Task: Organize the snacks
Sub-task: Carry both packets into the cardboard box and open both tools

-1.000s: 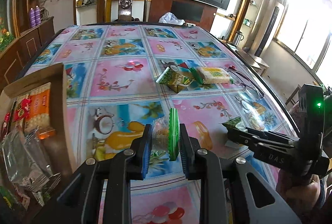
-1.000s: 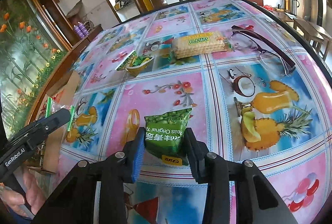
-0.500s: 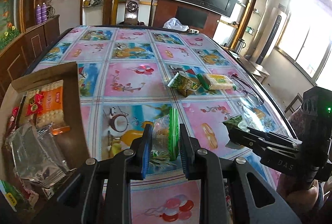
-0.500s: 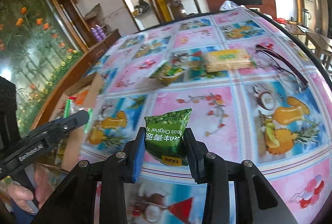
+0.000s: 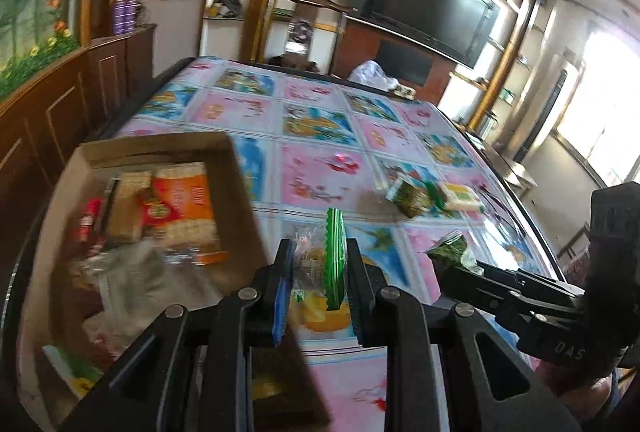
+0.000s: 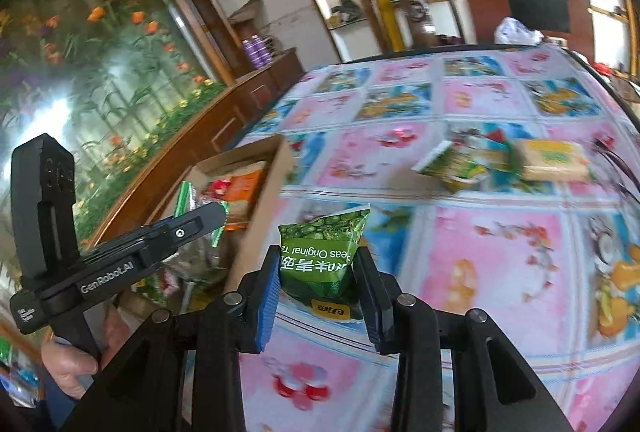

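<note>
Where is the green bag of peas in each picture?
Left wrist view: the bag of peas sits low on the right, pinched in the right tongs that reach in from the side.
Right wrist view: the bag of peas is low in the middle, clamped between the two blue pads.
Shared landmark: the cardboard box of snacks, to the left of the bag in both views.

Dark television on the far wall, wooden chair behind the table, purple bottles on a sideboard
</note>
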`<state>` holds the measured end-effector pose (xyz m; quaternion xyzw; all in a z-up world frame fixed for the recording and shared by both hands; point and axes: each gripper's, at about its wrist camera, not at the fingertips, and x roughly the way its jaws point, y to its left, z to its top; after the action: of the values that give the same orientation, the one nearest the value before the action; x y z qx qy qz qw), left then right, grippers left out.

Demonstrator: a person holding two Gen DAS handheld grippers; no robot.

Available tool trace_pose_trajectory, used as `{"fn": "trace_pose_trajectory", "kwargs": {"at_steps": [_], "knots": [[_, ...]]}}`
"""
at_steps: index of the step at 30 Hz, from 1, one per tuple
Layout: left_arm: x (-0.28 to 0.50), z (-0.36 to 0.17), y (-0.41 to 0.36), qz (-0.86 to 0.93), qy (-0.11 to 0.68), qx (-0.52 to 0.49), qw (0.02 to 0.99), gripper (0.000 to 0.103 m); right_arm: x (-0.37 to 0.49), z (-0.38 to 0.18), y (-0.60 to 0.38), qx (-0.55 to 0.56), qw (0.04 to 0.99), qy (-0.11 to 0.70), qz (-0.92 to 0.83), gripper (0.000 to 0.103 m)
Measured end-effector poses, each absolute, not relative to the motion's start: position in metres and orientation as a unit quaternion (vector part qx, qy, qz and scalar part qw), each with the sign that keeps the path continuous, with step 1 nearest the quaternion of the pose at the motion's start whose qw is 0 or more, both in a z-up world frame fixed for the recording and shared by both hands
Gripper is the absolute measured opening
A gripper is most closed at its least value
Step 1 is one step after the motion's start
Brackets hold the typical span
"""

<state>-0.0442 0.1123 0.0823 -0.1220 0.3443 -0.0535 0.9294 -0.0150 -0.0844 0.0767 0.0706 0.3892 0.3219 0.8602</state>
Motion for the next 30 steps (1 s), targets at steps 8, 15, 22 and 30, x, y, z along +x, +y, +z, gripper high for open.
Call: {"fn": "trace_pose_trajectory", "kwargs": {"at_steps": [8, 15, 22, 30], "knots": [[-0.046, 0.093, 0.184, -0.003, 0.332, -0.161, 0.929, 0.024, 0.002, 0.091, -0.017, 0.049, 0.841, 0.394, 0.367, 0.040], [-0.024, 0.087, 0.241, 0.035, 0.355, -0.178, 0.917, 0.024, 0.034, 0.088, 0.039, 0.042, 0.826, 0.414, 0.379, 0.040], [-0.007, 0.061, 0.266, 0.060, 0.392, -0.199, 0.896, 0.024, 0.066, 0.061, 0.082, 0.051, 0.813, 0.451, 0.366, 0.040], [-0.004, 0.047, 0.267, 0.058, 0.406, -0.196, 0.891, 0.024, 0.077, 0.046, 0.102, 0.050, 0.807, 0.466, 0.359, 0.040]]}}
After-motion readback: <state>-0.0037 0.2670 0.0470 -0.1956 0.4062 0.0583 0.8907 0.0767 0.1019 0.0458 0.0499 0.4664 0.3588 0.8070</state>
